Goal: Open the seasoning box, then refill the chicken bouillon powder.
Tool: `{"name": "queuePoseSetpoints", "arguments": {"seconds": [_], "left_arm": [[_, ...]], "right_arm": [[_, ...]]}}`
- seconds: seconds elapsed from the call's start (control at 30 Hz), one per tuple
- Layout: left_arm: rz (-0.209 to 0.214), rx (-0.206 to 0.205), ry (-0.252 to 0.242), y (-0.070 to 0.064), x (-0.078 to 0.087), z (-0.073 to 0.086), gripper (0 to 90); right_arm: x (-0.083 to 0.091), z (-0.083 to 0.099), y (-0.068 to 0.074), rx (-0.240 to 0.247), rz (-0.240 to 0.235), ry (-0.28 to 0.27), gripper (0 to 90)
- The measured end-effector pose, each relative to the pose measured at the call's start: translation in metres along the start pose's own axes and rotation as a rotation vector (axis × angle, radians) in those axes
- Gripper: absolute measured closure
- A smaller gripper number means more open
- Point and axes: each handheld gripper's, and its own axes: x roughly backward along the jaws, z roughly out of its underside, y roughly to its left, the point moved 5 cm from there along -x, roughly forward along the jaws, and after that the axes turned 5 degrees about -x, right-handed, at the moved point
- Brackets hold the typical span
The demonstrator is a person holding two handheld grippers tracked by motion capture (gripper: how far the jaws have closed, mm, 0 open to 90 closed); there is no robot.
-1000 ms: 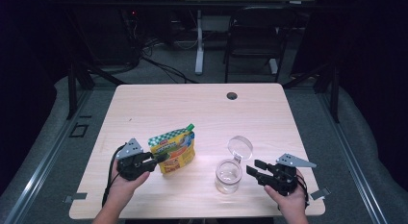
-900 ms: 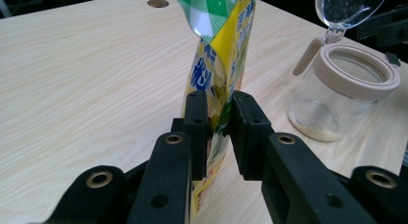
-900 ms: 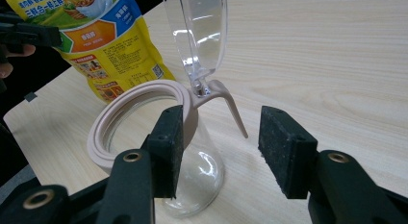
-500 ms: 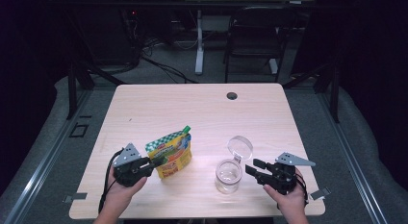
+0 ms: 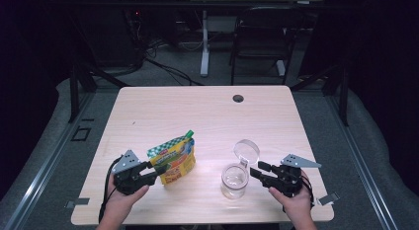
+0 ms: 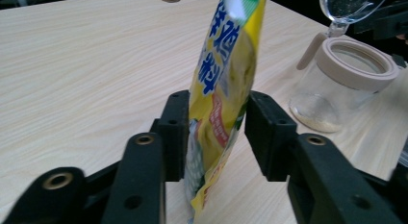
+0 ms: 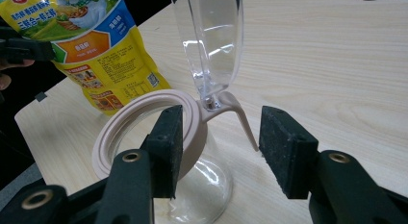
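A: What carries everything?

B: The worktop [image 5: 197, 116], a pale wood-grain top. A small dark round grommet [image 5: 238, 98] sits near its far edge, right of centre. All the handled things stand in the near half.

A: The largest thing on it?

B: The pouch [image 5: 174, 158], yellow with a green checked top and a green spout, upright but tilted, near the front edge and left of centre. In the right gripper view its printed face [image 7: 91, 46] shows at upper left.

A: And next in size?

B: The jar [image 5: 233, 179], clear with a beige rim, near the front edge and right of centre, well apart from the pouch. Its clear hinged lid [image 5: 246, 151] stands raised on the far side. The left gripper view shows a thin pale residue on the jar's bottom [image 6: 344, 84].

A: How do the grippers stand?

B: The left gripper [image 5: 159, 170] meets the pouch from the left. In its own view the jaws sit either side of the pouch's lower part [image 6: 216, 113], narrow; the left pad touches the film, while a slight gap shows at the right pad, so a firm hold cannot be told. The right gripper [image 5: 257, 171] lies just right of the jar. In its own view the jaws are wide, with one pad against the beige rim [image 7: 144, 123] and the hinge arm between them, untouched by the other pad.
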Motion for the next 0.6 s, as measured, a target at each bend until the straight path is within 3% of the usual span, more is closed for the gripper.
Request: {"name": "queuePoseSetpoints", "arguments": {"seconds": [0.6], "left_arm": [[0.053, 0.054, 0.024, 0.002, -0.012, 0.010, 55.9]], "right_arm": [[-0.002, 0.000, -0.001, 0.005, -0.003, 0.006, 50.1]]}}
